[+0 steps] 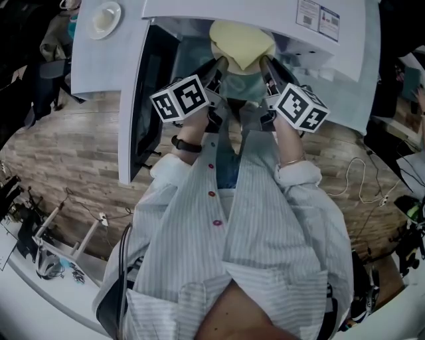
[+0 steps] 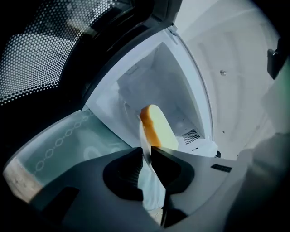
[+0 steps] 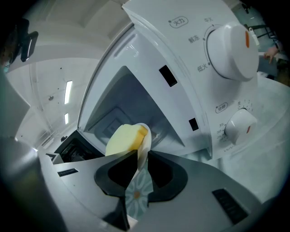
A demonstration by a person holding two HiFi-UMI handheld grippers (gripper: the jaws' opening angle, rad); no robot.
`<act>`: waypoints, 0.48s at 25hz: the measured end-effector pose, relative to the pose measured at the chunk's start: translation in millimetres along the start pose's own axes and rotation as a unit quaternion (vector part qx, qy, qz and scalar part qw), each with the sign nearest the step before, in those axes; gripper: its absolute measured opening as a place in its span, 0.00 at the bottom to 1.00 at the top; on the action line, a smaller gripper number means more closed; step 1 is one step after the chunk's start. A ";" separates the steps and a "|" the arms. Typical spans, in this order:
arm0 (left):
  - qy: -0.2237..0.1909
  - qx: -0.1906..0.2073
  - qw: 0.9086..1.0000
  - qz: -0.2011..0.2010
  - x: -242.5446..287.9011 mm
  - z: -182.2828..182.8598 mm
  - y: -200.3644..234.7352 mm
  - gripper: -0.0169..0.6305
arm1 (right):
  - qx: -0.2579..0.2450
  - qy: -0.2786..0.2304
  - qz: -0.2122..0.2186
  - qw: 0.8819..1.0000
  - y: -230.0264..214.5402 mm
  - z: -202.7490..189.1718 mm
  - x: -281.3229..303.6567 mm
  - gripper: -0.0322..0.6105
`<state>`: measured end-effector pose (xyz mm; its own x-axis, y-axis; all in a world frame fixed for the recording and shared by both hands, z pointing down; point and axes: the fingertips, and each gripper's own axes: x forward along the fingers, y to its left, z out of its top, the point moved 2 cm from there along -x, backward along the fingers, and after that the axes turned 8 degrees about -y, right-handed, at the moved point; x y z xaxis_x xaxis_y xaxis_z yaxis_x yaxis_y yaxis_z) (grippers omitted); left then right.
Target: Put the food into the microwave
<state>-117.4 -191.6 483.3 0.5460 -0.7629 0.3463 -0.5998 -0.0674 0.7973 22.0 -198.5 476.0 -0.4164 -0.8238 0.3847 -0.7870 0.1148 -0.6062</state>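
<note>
A pale yellow piece of food (image 1: pixel 242 41) lies on a pale green plate (image 1: pixel 242 86), held at the mouth of the white microwave (image 1: pixel 332 46). My left gripper (image 1: pixel 219 65) is shut on the plate's left rim and my right gripper (image 1: pixel 264 65) on its right rim. In the left gripper view the rim (image 2: pixel 146 149) runs edge-on between the jaws of the left gripper (image 2: pixel 147 156), with the food (image 2: pixel 156 127) in front of the open cavity (image 2: pixel 154 81). In the right gripper view the right gripper (image 3: pixel 142 158) pinches the daisy-patterned plate (image 3: pixel 137 195), with the food (image 3: pixel 124 138) ahead.
The microwave door (image 1: pixel 143 99) stands open to the left, its dotted window (image 2: pixel 36 54) close beside my left gripper. Two white knobs (image 3: pixel 231 45) (image 3: pixel 240 127) sit on the control panel at the right. A white dish (image 1: pixel 105 18) rests on the counter; cables (image 1: pixel 358 179) lie on the wooden floor.
</note>
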 end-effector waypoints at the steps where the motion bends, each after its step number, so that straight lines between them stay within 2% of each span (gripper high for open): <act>1: 0.001 0.001 1.000 0.001 2.5 0.5 1.5 0.11 | -0.001 -0.001 -0.002 1.000 -1.0 0.1 2.2 0.18; 12: 0.008 0.016 1.000 0.014 22.3 7.4 15.1 0.11 | -0.015 -0.005 -0.017 1.000 -9.4 -2.0 24.0 0.18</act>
<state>-118.6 -214.4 499.4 0.5387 -0.7540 0.3759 -0.6332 -0.0680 0.7710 18.5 -218.2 492.3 -0.3846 -0.8326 0.3986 -0.8146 0.1029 -0.5709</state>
